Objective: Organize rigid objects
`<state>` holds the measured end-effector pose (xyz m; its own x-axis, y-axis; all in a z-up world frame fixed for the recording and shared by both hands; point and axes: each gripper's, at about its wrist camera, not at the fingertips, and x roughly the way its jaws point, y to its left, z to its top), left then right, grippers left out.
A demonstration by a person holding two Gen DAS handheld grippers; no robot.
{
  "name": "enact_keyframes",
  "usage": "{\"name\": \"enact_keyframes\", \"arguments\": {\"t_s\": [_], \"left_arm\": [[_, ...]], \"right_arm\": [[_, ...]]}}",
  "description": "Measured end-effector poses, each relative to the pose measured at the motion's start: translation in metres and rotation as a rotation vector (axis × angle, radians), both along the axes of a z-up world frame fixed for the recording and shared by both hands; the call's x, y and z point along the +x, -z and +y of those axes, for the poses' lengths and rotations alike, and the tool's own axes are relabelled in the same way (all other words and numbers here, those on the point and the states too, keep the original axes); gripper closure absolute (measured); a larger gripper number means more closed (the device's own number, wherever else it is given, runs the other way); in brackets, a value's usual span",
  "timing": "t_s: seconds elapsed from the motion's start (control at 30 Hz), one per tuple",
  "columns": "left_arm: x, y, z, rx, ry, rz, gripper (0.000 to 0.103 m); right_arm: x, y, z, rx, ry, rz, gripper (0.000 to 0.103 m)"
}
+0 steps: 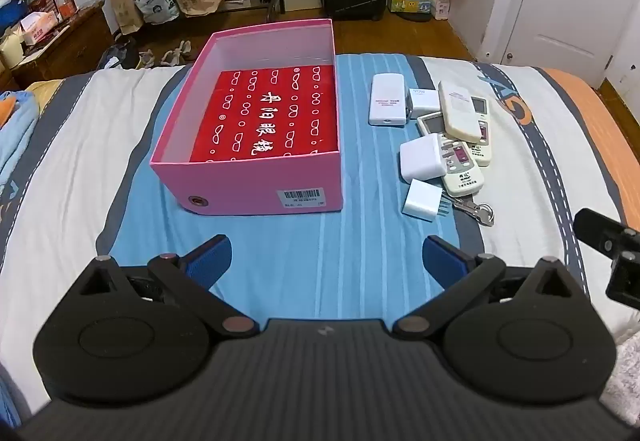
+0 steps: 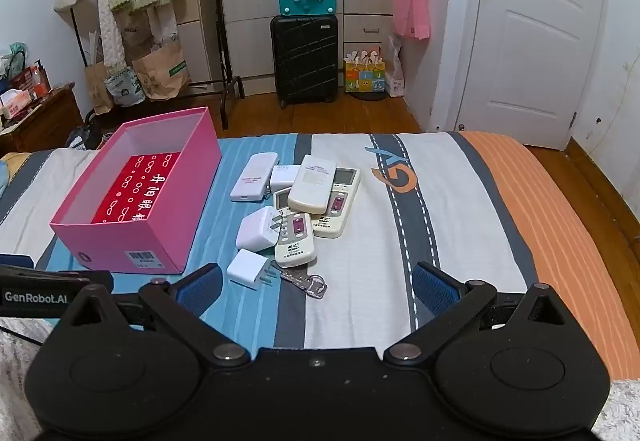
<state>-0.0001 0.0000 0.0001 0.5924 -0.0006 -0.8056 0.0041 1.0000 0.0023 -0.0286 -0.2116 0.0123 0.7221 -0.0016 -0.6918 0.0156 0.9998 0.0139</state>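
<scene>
A pink box [image 1: 256, 197] [image 2: 120, 237] lies open on the bed, with a red printed sheet [image 1: 268, 117] on its floor. To its right lies a heap of white items: several remote controls [image 1: 460, 113] [image 2: 314, 185], a power bank [image 1: 387, 99] [image 2: 254, 177], plug chargers [image 1: 422, 197] [image 2: 247, 268] and a metal key clip [image 1: 476, 209] [image 2: 306, 283]. My left gripper [image 1: 326, 261] is open over the blue stripe, just short of the box. My right gripper [image 2: 316, 287] is open, with the nearest charger and the key clip just beyond its fingers. Neither holds anything.
The bed cover [image 2: 460, 221] has white, blue, grey and orange bands. Beyond the bed's far edge are a wooden floor, a black suitcase [image 2: 304, 61], a clothes rack with paper bags [image 2: 160, 69], a white door [image 2: 532, 41] and a cluttered nightstand [image 1: 60, 41] at the left.
</scene>
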Motion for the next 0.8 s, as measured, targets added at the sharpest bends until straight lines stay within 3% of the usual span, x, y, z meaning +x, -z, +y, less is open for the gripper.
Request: {"name": "enact_keyframes", "arguments": {"t_s": [0.8], "left_arm": [[-0.002, 0.002, 0.016, -0.007, -0.027, -0.05, 0.0]], "right_arm": [[-0.002, 0.003, 0.001, -0.011, 0.004, 0.001, 0.001]]}}
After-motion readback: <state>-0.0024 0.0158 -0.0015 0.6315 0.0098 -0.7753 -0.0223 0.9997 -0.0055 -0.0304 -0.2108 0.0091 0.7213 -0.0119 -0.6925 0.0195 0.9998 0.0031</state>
